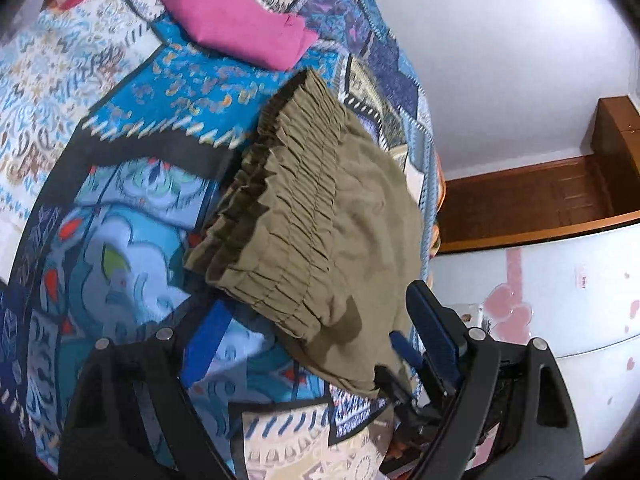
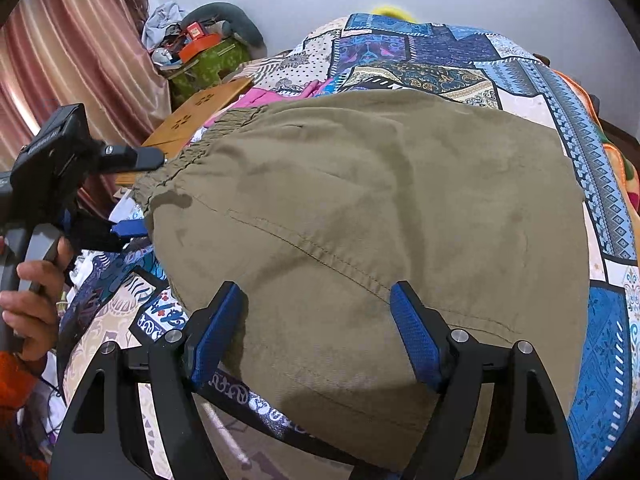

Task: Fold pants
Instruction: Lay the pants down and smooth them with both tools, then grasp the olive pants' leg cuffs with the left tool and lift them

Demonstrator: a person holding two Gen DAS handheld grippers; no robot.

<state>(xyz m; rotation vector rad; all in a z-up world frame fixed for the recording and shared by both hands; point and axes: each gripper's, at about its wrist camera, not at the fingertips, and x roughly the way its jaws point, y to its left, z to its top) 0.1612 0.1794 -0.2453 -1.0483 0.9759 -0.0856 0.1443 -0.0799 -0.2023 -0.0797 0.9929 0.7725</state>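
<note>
So the pants (image 2: 360,216) are olive-khaki woven cotton, folded into a thick rounded slab on the quilt (image 1: 120,128), near its edge on the wall side. The elastic waistband (image 1: 280,184) is all gathered ruffles, and a stitched seam runs diagonally across the smooth part. The left gripper (image 1: 320,340) hangs released at the waistband corner, not pinching anything. The right gripper (image 2: 316,332) has its blue textured pads spread wide over the cloth, nothing clamped. A pink cloth (image 1: 228,12) sits folded further up the patchwork quilt.
</note>
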